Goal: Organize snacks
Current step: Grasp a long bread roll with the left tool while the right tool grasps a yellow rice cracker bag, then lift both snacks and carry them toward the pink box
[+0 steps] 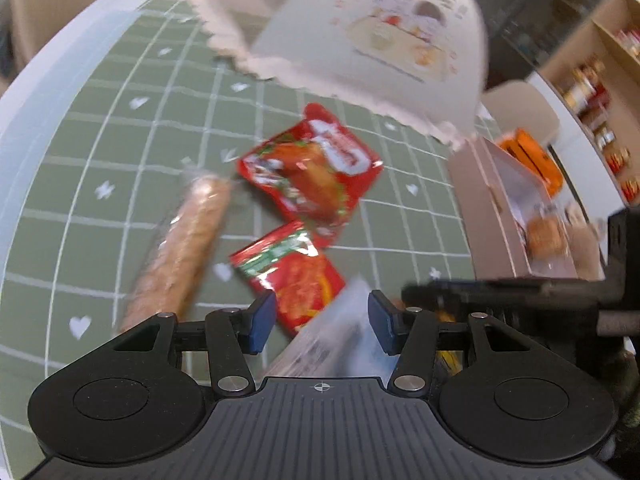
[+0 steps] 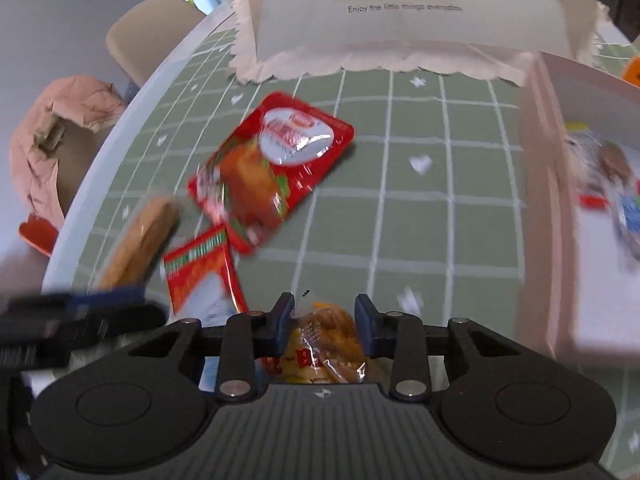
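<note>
Snacks lie on a green grid tablecloth [image 1: 120, 128]. A large red packet [image 1: 310, 168] [image 2: 272, 168], a small red packet [image 1: 292, 276] [image 2: 200, 272] and a long brown wrapped stick [image 1: 180, 248] [image 2: 140, 240] lie together. My left gripper [image 1: 322, 320] is open around a blurred white-blue packet [image 1: 340, 344]. My right gripper [image 2: 324, 324] has its jaws around a clear-wrapped orange pastry [image 2: 328, 344], touching it on both sides. A pink box [image 1: 492, 208] [image 2: 560, 200] at the right holds several snacks.
A white paper bag [image 1: 360, 32] [image 2: 400, 8] with a cartoon print stands at the far side. The round table's white rim [image 1: 40, 92] curves on the left. A crumpled brown bag [image 2: 52, 140] sits beyond the edge. Shelves [image 1: 592, 92] stand at the far right.
</note>
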`<state>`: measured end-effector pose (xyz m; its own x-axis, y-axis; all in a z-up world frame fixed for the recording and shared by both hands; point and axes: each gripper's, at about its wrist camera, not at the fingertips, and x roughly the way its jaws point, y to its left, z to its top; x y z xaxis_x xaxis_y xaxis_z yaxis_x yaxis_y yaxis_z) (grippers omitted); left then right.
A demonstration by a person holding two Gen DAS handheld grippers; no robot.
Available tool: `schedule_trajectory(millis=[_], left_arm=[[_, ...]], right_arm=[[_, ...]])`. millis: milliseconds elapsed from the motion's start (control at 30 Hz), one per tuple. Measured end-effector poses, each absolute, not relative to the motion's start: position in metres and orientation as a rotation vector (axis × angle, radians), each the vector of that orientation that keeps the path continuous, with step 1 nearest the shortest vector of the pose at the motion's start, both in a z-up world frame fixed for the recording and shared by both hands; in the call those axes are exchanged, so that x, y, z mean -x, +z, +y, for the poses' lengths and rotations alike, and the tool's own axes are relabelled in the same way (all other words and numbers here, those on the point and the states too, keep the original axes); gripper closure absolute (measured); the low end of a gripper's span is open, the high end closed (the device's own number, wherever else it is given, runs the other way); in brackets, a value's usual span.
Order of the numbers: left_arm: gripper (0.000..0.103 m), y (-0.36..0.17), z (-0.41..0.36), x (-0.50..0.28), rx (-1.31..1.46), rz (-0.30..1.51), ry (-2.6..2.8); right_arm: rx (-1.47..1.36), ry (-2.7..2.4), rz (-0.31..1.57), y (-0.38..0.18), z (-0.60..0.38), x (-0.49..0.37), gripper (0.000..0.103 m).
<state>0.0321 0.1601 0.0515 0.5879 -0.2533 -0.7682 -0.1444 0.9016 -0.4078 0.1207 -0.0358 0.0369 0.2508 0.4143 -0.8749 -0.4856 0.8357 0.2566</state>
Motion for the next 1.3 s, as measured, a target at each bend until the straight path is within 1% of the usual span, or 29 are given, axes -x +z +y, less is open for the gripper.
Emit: schedule_trajectory(millis=[67,133,200,267,367,467,633,667,700,733,767,867,1133,1300], left_arm=[[0.048,0.058,0.154,-0.029,0.396,0.943,-0.077],[0.048,0.063,0.152,-0.023,0.339,0.950,-0.063],[0.048,0.068,0.153,-0.013,0.303,0.952,-0.034],[0.048,0.070,0.158,-0.003,0.301,0.960,-0.007],[0.048,0.073,0.170,0.013,0.305,0.930,0.062],[0.048,0.069,0.183,0.013,0.263,0.922,0.131],[0.048,0.048,0.200,-0.015,0.249,0.958,0.140],[0.048,0.045,0.200,-0.021,0.236,0.964,0.141],[0.049,0.042,0.199,-0.027,0.218,0.971,0.143],[0.055,0.039,0.197,-0.031,0.201,0.976,0.146],[0.064,0.038,0.193,-0.033,0.186,0.982,0.152],[0.069,0.039,0.176,-0.026,0.202,0.995,0.113],[0.070,0.041,0.112,0.011,0.244,1.071,-0.112],[0.069,0.037,0.101,0.025,0.226,1.098,-0.092]], right_arm=[[0.107,0.608,1.159,0.039,-0.049,-0.106,0.070],[0.168,0.571,1.127,0.043,-0.063,-0.090,0.065],[0.198,0.533,1.094,0.047,-0.078,-0.077,0.051],[0.199,0.493,1.071,0.049,-0.090,-0.066,0.047],[0.140,0.461,1.066,0.052,-0.113,-0.053,0.037],[0.103,0.424,1.071,0.051,-0.126,-0.043,0.036],[0.113,0.403,1.043,0.058,-0.135,-0.021,0.036],[0.130,0.401,1.028,0.062,-0.135,-0.016,0.035],[0.150,0.398,1.013,0.064,-0.135,-0.011,0.031],[0.169,0.394,0.998,0.066,-0.136,-0.005,0.029],[0.182,0.392,0.985,0.067,-0.138,0.000,0.026],[0.205,0.381,0.958,0.068,-0.142,0.011,0.026],[0.182,0.423,0.985,0.056,-0.133,0.015,0.024],[0.241,0.470,0.996,0.046,-0.111,0.010,0.024]])
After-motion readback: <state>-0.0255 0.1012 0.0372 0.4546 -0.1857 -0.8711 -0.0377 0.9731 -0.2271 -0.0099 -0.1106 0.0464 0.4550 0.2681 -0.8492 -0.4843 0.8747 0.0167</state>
